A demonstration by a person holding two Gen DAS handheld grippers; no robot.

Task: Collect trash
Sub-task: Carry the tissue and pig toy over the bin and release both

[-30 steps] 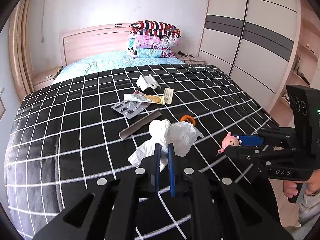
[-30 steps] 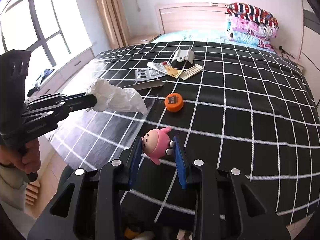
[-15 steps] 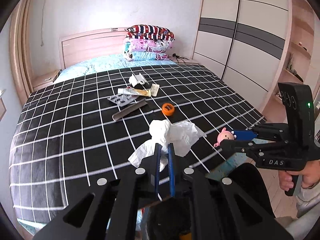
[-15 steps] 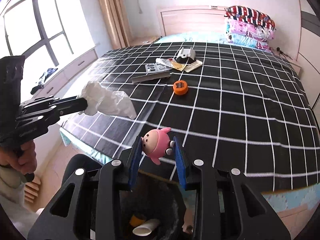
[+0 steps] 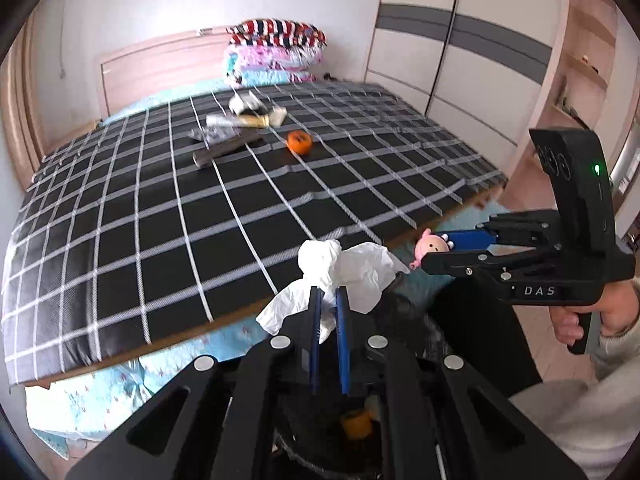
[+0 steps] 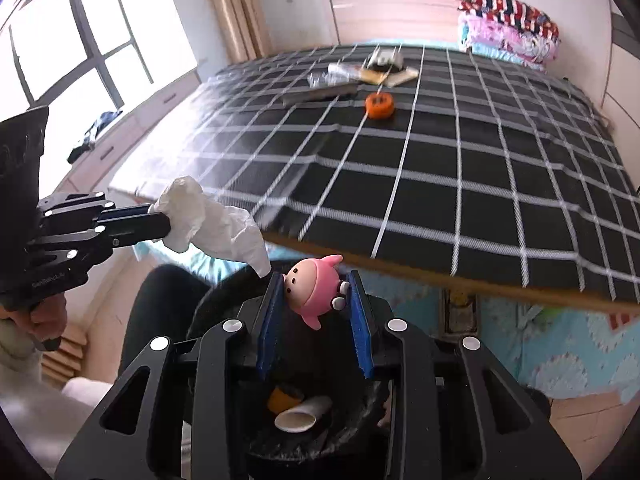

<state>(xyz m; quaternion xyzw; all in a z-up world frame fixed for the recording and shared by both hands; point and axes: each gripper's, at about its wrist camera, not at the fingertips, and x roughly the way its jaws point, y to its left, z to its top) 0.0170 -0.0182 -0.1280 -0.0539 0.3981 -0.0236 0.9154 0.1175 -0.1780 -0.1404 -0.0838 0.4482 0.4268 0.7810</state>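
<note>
Below, left tongs pinching white tissue, right tongs clamping pink toy, "DAS" lettering.

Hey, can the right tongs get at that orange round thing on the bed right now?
Probably not: the right tongs are already shut on the pink toy over the bin, and the orange round thing lies far up the bed.

Black bedspread with white grid lines over light-blue patterned sheet. White crumpled tissue. Pink toy with pale face. Orange round item with dark markings. Blue pads on black gripper frames. Black bin liner, orange and white scraps inside. Pillow stack: red-white-navy stripes on top, pink print, blue print beneath. Wardrobe: white with grey band.
</note>
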